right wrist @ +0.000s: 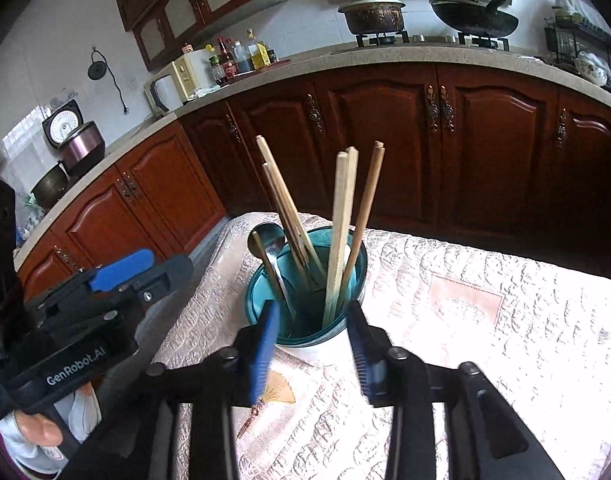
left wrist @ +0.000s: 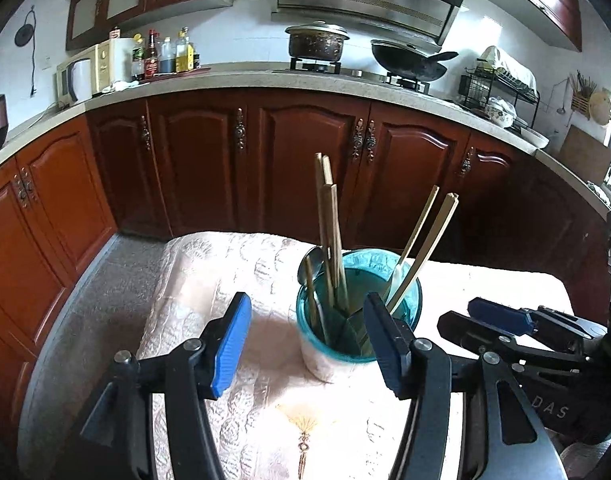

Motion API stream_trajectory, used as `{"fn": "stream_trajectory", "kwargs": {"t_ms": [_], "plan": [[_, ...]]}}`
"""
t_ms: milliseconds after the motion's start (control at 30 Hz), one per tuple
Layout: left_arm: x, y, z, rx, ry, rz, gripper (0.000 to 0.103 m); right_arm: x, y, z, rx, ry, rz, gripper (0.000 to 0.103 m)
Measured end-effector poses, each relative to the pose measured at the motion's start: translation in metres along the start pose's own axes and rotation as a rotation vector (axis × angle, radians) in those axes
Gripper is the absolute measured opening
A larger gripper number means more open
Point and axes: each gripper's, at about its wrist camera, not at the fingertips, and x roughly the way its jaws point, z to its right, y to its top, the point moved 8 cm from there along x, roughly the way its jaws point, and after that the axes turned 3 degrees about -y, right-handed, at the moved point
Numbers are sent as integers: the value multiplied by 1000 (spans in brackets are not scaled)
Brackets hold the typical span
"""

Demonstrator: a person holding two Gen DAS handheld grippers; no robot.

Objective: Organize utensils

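Observation:
A teal holder cup stands on the pale embroidered tablecloth. It holds several wooden chopsticks, a metal spoon and a white utensil. My left gripper is open and empty, just short of the cup on its left. My right gripper lies to the cup's right. In the right wrist view the cup with chopsticks and spoon stands right ahead of my open right gripper. My left gripper shows at the left.
The table stands in a kitchen. Brown cabinets run behind it under a counter with a microwave, bottles, a pot, a wok and a dish rack. Grey floor lies left of the table.

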Motion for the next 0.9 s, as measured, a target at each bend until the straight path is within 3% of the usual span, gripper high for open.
{"fn": "stream_trajectory", "kwargs": {"t_ms": [900], "plan": [[-43, -1, -9, 10, 96, 79, 60, -30, 1, -14, -11, -60, 60, 62]]}}
